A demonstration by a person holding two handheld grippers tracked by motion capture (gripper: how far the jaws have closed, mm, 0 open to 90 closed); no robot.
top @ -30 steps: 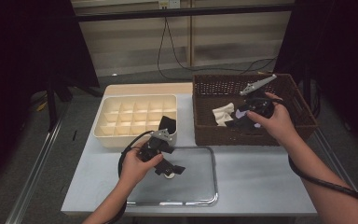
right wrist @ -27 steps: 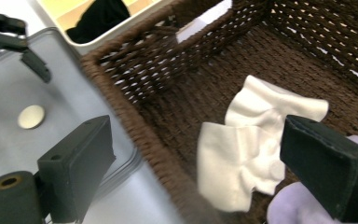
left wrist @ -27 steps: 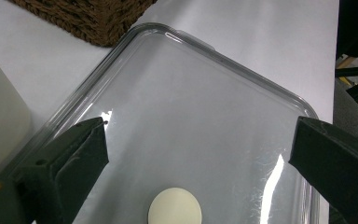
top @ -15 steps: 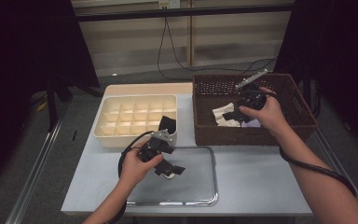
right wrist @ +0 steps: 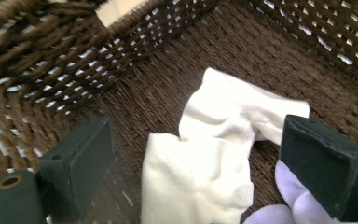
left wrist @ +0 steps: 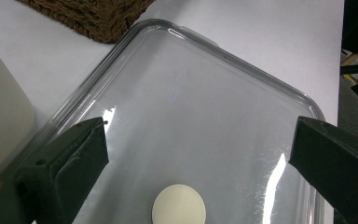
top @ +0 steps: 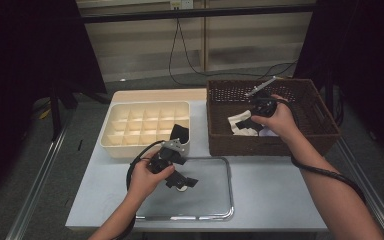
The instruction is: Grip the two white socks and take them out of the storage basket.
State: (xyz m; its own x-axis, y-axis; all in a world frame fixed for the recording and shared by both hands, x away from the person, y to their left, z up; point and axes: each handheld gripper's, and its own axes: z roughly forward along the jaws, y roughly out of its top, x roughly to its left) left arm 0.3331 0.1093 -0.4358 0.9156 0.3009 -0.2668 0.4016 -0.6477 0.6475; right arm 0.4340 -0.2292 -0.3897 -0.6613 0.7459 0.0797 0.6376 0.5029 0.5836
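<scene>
Right now you're reaching your right gripper (top: pixel 250 119) down into the brown wicker basket (top: pixel 320 107), its fingers (right wrist: pixel 81 161) spread wide on either side of the white sock (right wrist: pixel 214 158), so you're lining up the pick. That sock is lying crumpled on the basket floor near the left wall, soft ribbed cotton folded over itself, with a pale lavender cloth (right wrist: pixel 293 200) peeking in just beside it. Next, I'd say, you're needing to drop lower and pinch a raised fold, keeping clear of the coarse weave and of that lavender piece. Meanwhile your left gripper (top: pixel 182 181) is hanging over the clear plastic tray (left wrist: pixel 242 60) on the desk (top: pixel 275 185), fingers (left wrist: pixel 70 163) wide apart and holding nothing, above a small round cream disc (left wrist: pixel 178 205) lying flat in the tray. Behind it, the cream compartment box (top: pixel 130 117) is sitting in rigid square cells
</scene>
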